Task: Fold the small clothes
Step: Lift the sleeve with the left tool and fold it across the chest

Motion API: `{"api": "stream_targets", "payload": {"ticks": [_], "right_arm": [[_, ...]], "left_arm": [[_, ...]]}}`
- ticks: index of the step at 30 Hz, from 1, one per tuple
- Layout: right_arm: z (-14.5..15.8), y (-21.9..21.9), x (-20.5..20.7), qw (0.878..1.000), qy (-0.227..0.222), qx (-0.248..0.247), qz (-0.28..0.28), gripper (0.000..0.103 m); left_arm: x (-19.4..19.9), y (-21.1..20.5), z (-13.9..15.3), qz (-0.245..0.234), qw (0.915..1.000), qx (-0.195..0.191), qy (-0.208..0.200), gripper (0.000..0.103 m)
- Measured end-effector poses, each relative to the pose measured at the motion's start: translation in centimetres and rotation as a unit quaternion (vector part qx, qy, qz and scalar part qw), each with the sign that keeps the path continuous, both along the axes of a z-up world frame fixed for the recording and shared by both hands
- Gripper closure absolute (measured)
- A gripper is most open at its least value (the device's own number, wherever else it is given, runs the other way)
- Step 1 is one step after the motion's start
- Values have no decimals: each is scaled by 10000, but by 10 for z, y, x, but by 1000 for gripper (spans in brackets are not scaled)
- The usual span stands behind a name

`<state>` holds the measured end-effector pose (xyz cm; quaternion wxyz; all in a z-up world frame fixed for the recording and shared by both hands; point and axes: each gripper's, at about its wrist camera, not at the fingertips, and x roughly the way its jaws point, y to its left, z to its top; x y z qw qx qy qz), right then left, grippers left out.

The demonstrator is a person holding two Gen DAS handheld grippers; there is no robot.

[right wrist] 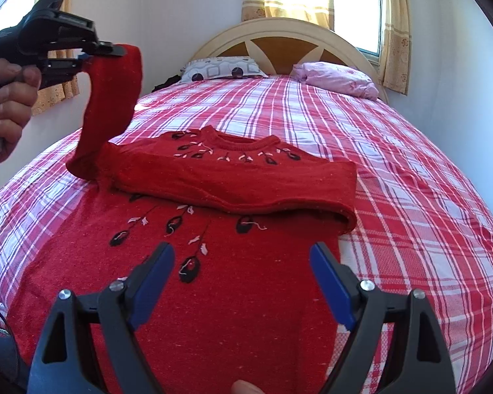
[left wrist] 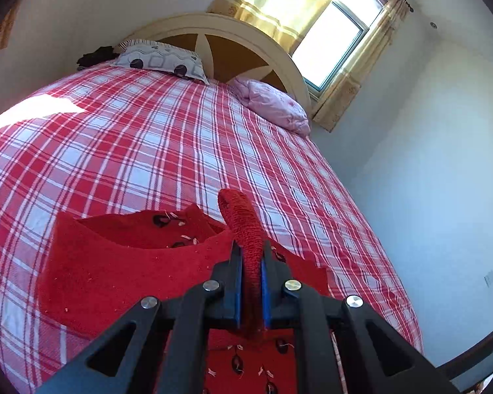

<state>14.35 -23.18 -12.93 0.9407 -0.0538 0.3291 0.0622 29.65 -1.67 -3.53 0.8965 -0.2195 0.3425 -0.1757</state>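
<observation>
A red knit sweater (right wrist: 213, 262) with black and white embroidered leaves lies flat on the plaid bed. One sleeve (right wrist: 246, 184) is folded across its chest. The other sleeve (right wrist: 108, 105) is lifted up at the left, its ribbed cuff (left wrist: 243, 223) pinched between the blue pads of my left gripper (left wrist: 251, 262), which is shut on it. That gripper (right wrist: 115, 51) also shows in the right wrist view, held high by a hand (right wrist: 10, 95). My right gripper (right wrist: 243, 279) hovers open over the sweater's lower body, nothing between its fingers.
The red-and-white plaid bedsheet (right wrist: 410, 180) covers the bed. A patterned pillow (right wrist: 223, 69) and a pink bundle (right wrist: 341, 78) lie by the curved headboard (right wrist: 279, 37). Dark clothing (left wrist: 95, 55) sits beside the pillow. White wall (left wrist: 443, 164) borders the bed's right side.
</observation>
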Motion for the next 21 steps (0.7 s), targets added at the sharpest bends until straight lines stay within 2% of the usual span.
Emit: {"api": "stream_targets", "payload": {"ticks": [4, 10, 13, 16, 18, 21], "right_arm": [[-5, -13, 0, 10000, 53, -12, -69, 16], [-10, -31, -2, 9996, 153, 84, -216, 16], [-10, -39, -1, 9993, 167, 154, -284, 16], [-11, -45, 1, 9989, 173, 234, -354, 16], [-13, -49, 2, 9986, 188, 289, -401, 16], [-17, -52, 4, 9984, 224, 265, -448, 16]], "left_arm": [[6, -35, -15, -197, 9996, 100, 147, 94], [15, -87, -46, -453, 9970, 500, 365, 94], [19, -110, -66, -658, 9941, 681, 522, 94], [18, -135, -80, -984, 9874, 1063, 633, 91], [14, -148, -84, -1178, 9820, 1325, 647, 86], [7, -149, -80, -1285, 9808, 1409, 416, 69]]}}
